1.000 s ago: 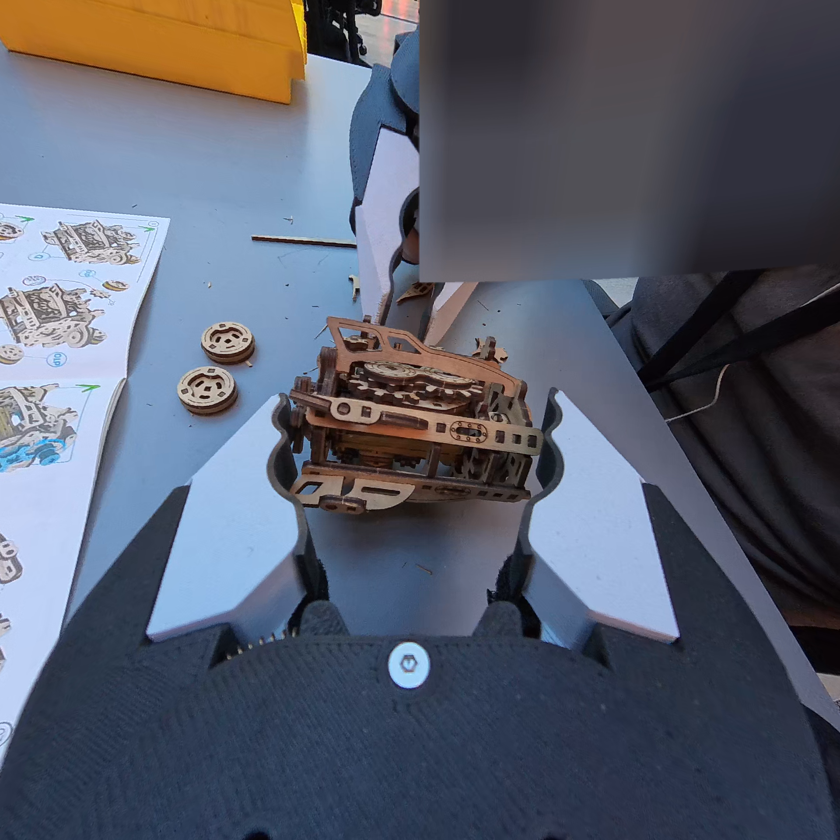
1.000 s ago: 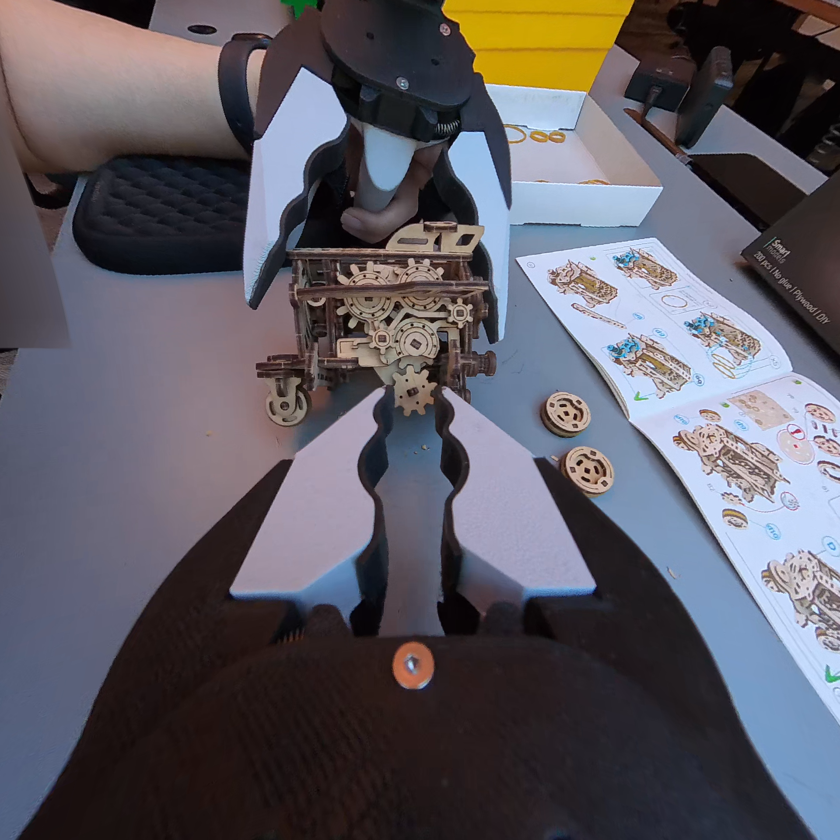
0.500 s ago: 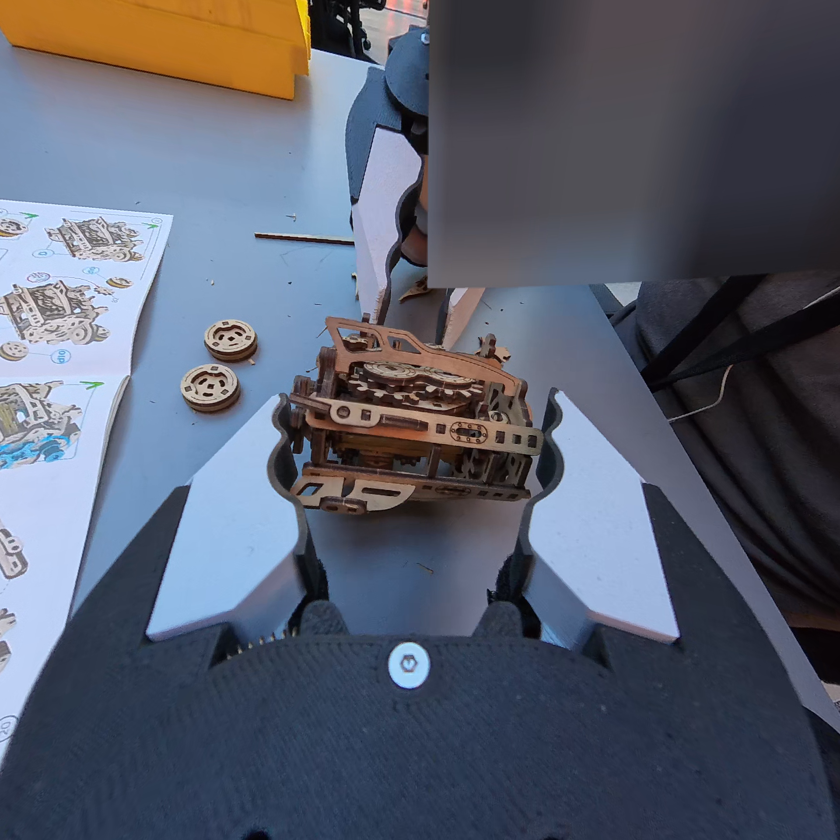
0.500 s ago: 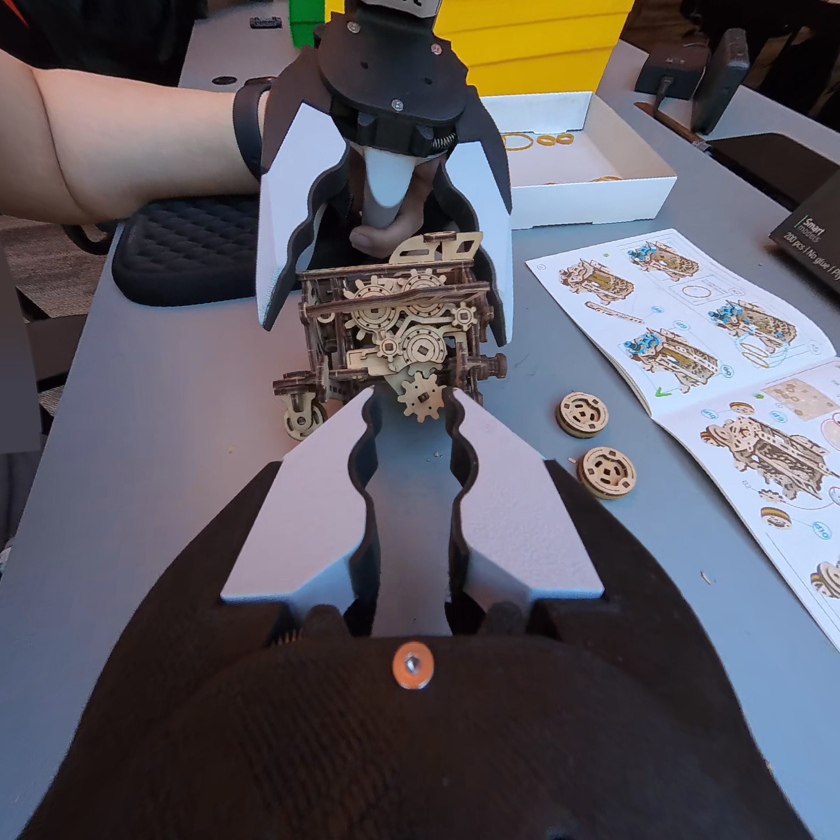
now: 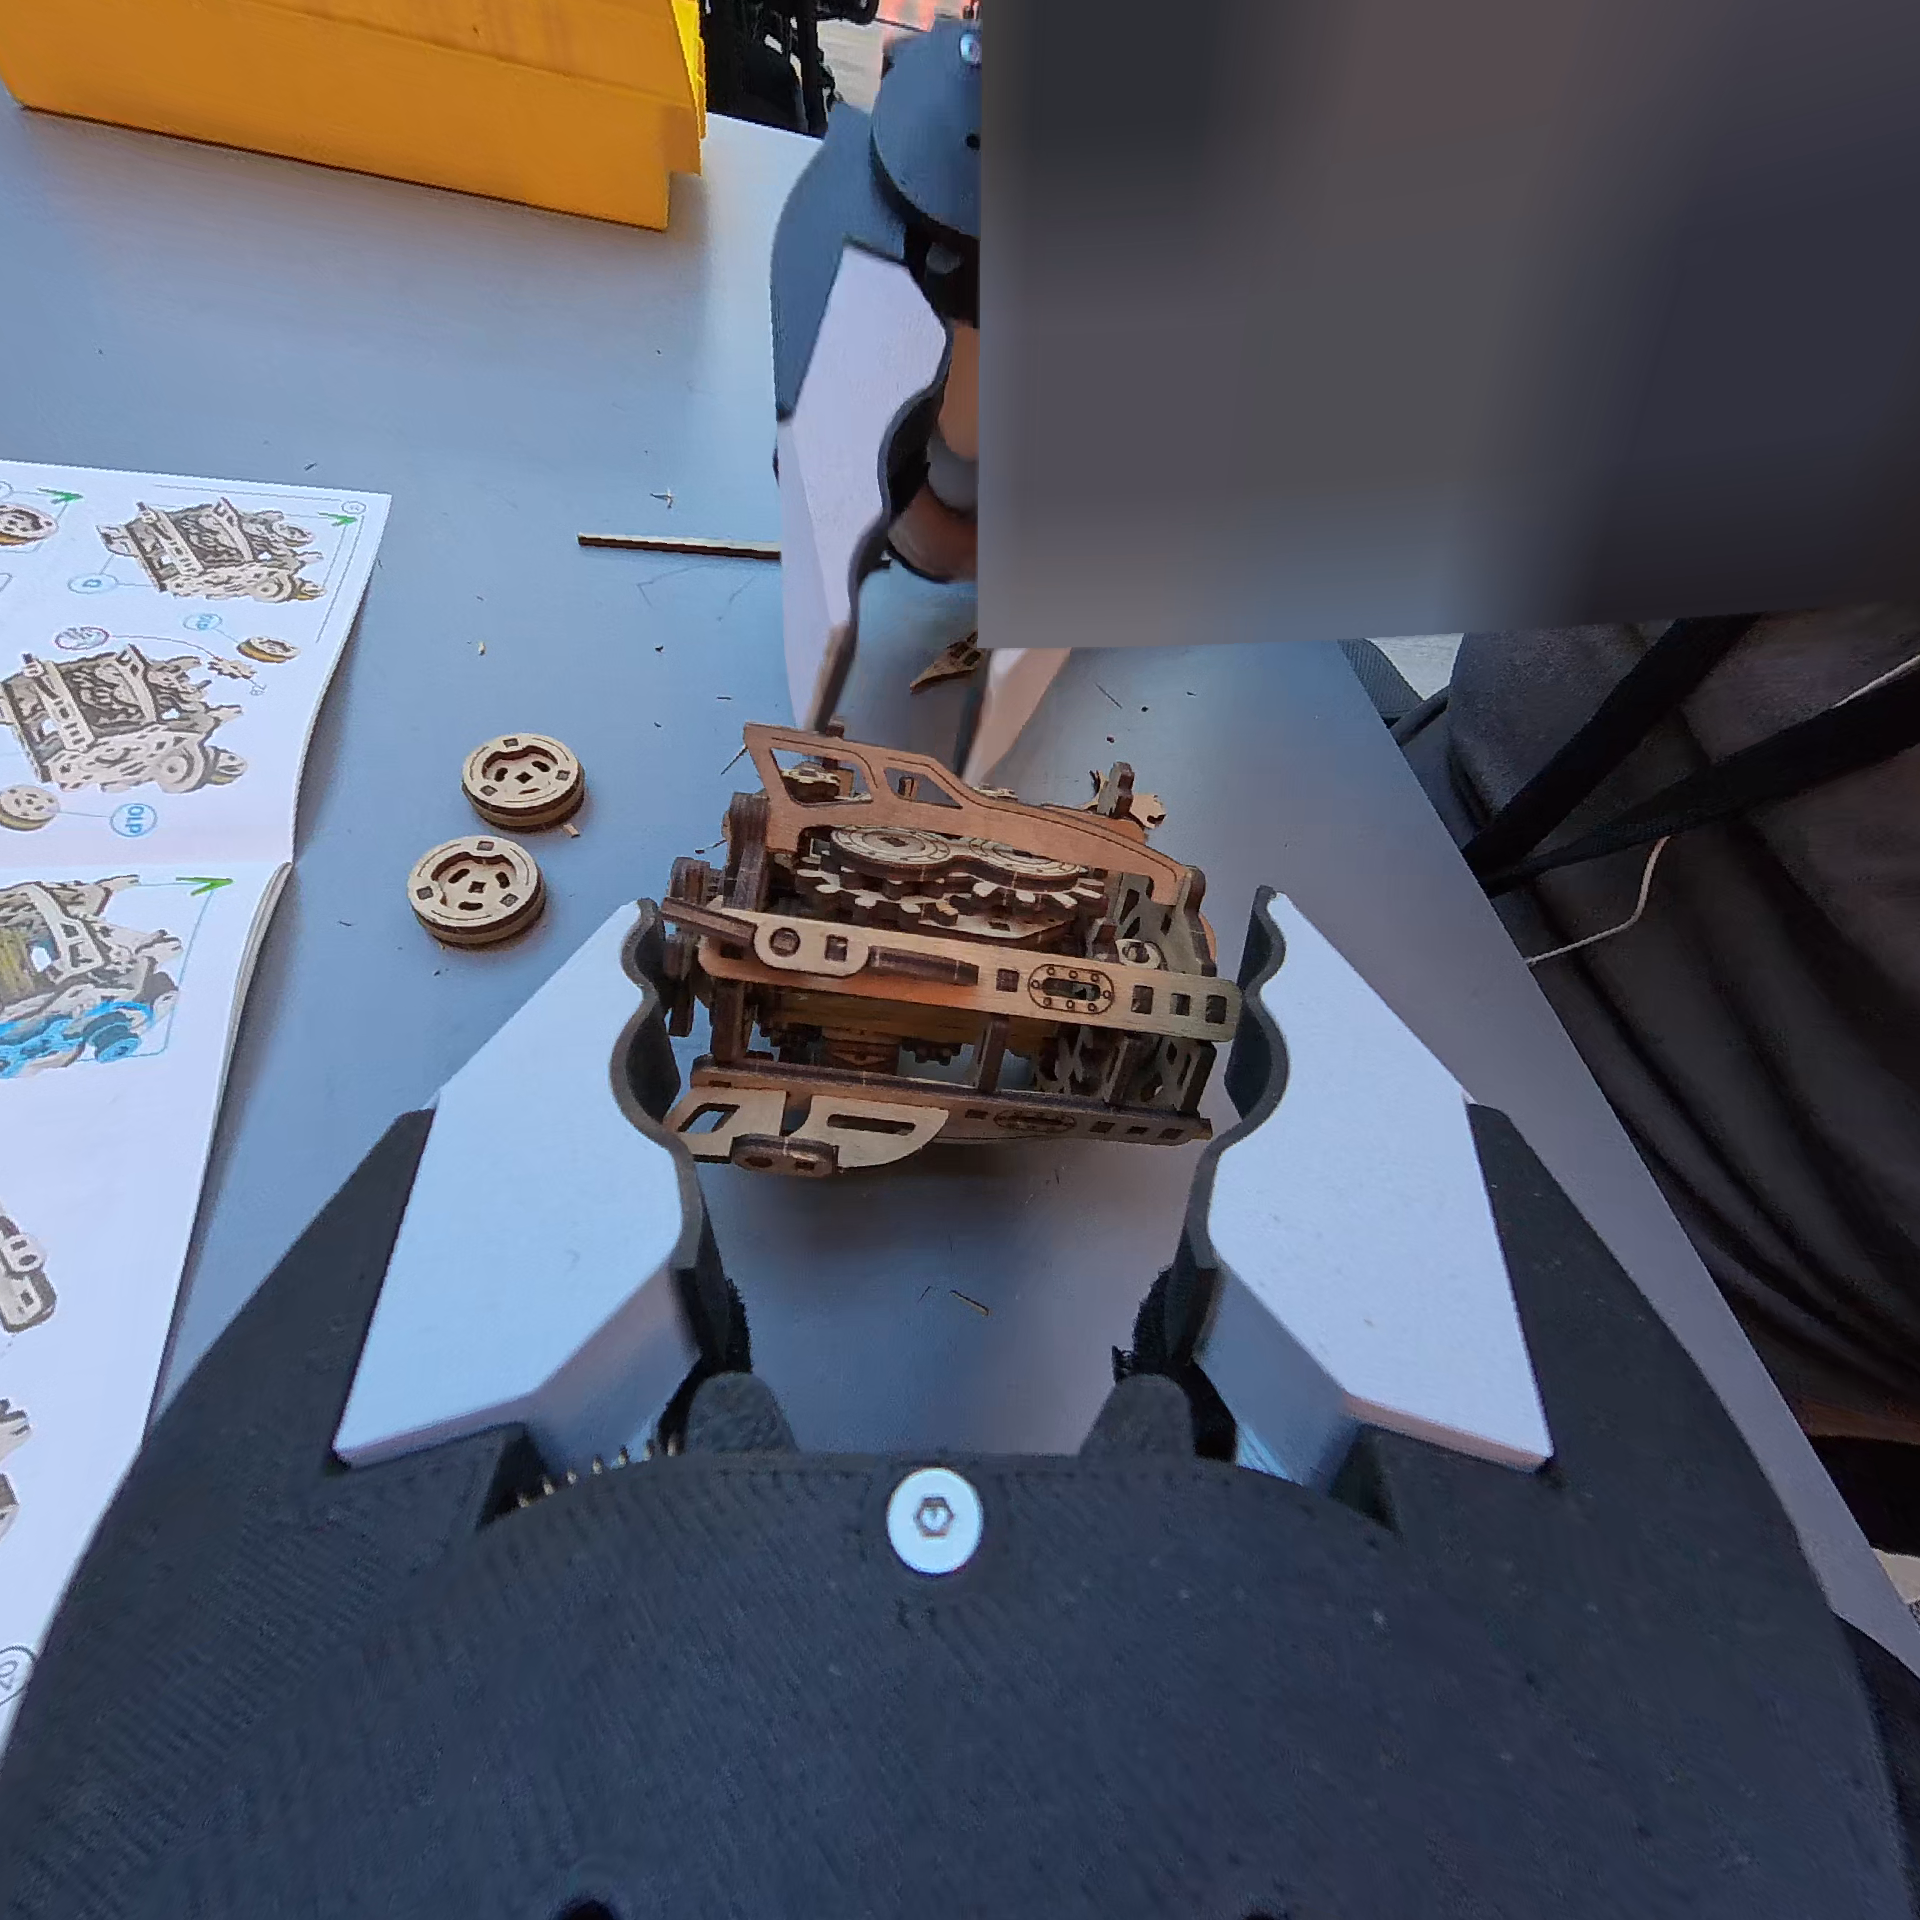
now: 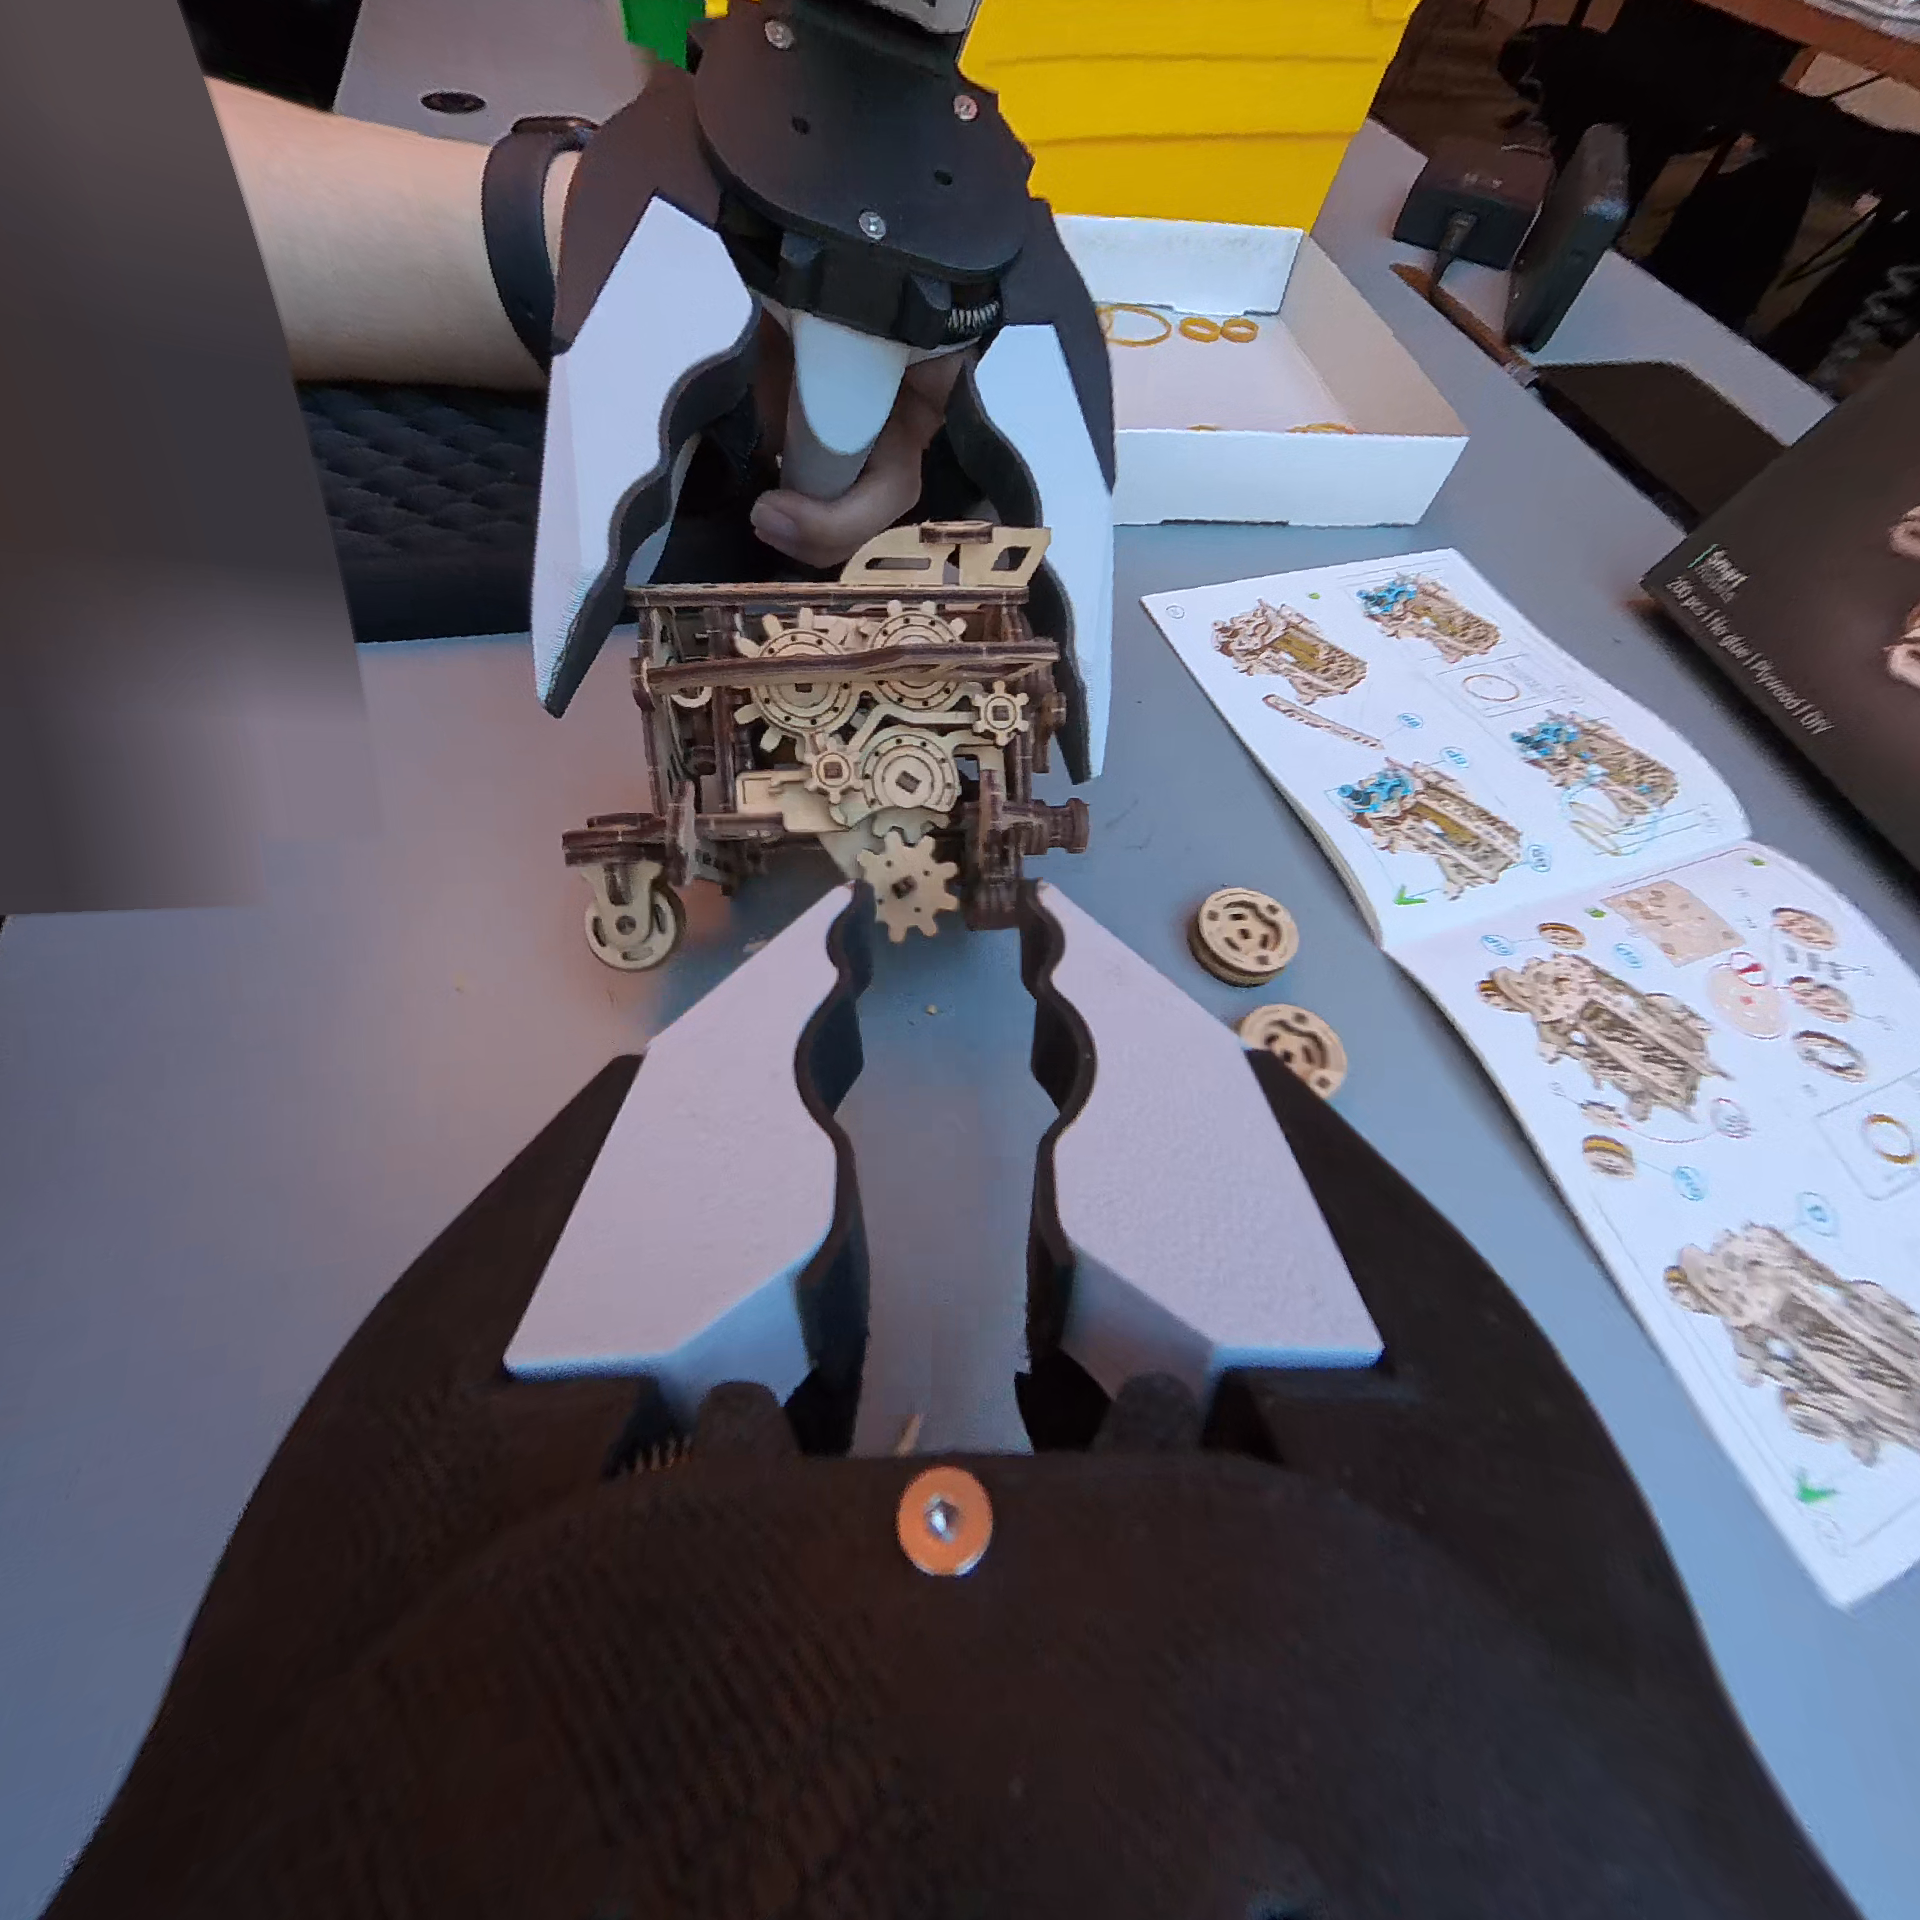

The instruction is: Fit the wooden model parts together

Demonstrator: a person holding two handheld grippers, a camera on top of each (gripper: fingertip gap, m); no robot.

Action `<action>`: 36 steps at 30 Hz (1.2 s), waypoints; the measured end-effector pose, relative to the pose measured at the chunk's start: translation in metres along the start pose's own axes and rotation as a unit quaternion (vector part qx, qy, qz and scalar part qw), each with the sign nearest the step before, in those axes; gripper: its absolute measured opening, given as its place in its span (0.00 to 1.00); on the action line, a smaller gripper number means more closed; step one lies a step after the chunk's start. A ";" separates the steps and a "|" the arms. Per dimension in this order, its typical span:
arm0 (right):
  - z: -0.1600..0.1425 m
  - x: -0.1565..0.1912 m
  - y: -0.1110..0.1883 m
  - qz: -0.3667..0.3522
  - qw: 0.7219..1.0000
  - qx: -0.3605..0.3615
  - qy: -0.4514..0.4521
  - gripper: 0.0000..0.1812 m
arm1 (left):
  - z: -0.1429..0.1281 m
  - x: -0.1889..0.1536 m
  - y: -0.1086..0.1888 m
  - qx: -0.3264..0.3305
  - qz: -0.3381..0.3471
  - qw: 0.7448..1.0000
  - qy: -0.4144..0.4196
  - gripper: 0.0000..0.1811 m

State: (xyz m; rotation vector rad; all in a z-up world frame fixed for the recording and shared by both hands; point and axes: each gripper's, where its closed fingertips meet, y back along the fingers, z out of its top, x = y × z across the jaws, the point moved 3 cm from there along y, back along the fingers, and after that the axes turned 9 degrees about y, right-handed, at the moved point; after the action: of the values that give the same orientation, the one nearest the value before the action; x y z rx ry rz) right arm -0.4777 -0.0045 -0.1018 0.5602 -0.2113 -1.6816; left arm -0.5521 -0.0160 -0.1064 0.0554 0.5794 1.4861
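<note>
A half-built wooden model vehicle (image 5: 935, 966) with many gears stands on the grey table. My left gripper (image 5: 940, 987) is shut on it, one finger on each side of its body. From the right wrist view the model (image 6: 852, 727) faces me, with the left gripper (image 6: 821, 717) clamping it from behind. My right gripper (image 6: 940, 914) is open, its tips either side of a small gear (image 6: 907, 886) low on the model's front, not pinching it. In the left wrist view the right gripper (image 5: 894, 743) stands just beyond the model.
Two loose wooden wheels (image 6: 1244, 933) (image 6: 1291, 1047) lie to the right of the model, beside an open instruction booklet (image 6: 1558, 831). A white box (image 6: 1299, 457), yellow bins (image 5: 364, 94) and a black pad (image 6: 436, 499) lie farther back. A thin wooden strip (image 5: 675, 543) lies on the table. Spacing between my two grippers at the tips: around 4 centimeters.
My right gripper's fingers have spread a little around the small gear. The left gripper keeps its hold on the model, which has barely moved.
</note>
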 end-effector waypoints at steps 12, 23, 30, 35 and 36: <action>-0.084 -0.072 0.119 -0.195 0.949 0.129 -0.210 0.10 | 0.000 -0.002 -0.002 0.002 -0.006 1.000 -0.002 0.60; -0.108 -0.068 0.086 -0.101 0.849 0.433 -0.285 0.12 | 0.000 -0.005 -0.003 0.007 -0.006 1.000 -0.007 0.60; -0.096 -0.065 0.071 -0.030 0.875 0.394 -0.281 0.01 | 0.000 -0.005 -0.003 0.005 -0.006 1.000 -0.007 0.60; -0.001 -0.066 0.061 -0.042 0.977 0.002 -0.211 0.01 | 0.000 -0.005 -0.002 0.005 -0.010 1.000 -0.004 0.60; 0.016 -0.058 0.062 -0.022 0.977 -0.075 -0.200 0.01 | -0.001 -0.005 -0.002 0.004 -0.011 1.000 -0.004 0.60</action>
State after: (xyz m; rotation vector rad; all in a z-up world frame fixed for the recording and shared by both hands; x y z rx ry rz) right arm -0.4255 0.0363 -0.0463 0.1085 -0.3600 -1.8252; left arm -0.5503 -0.0210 -0.1061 0.0620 0.5787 1.4623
